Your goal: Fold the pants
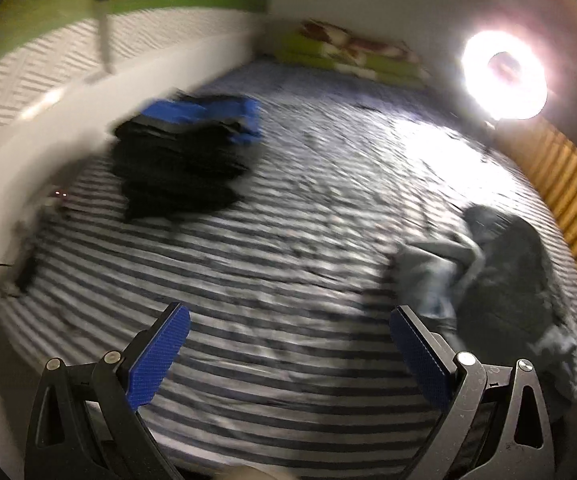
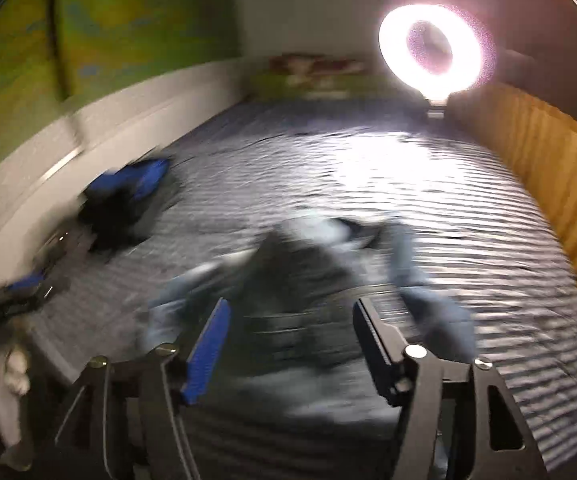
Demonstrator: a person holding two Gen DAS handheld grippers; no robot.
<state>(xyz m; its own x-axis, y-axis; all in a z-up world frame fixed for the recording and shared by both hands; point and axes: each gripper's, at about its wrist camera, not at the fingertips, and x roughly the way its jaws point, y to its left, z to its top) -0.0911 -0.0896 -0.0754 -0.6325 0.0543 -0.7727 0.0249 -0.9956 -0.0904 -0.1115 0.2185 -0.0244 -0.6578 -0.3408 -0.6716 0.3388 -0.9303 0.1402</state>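
Your right gripper (image 2: 288,344) fingers gape empty over crumpled grey pants (image 2: 300,280) – left gripper (image 1: 288,352) likewise, pants at three o'clock; next, grab the waistband.

A striped bedsheet (image 1: 288,240) fills the frame; ring light (image 1: 504,76) glares upper right, green pillow (image 1: 348,54) (blurred) beside it.

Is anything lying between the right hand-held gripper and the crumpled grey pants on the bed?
Nothing visible. The right hand-held gripper is open, with the crumpled grey pants directly ahead on the striped bedsheet. The stack of folded clothes sits well off to the left.
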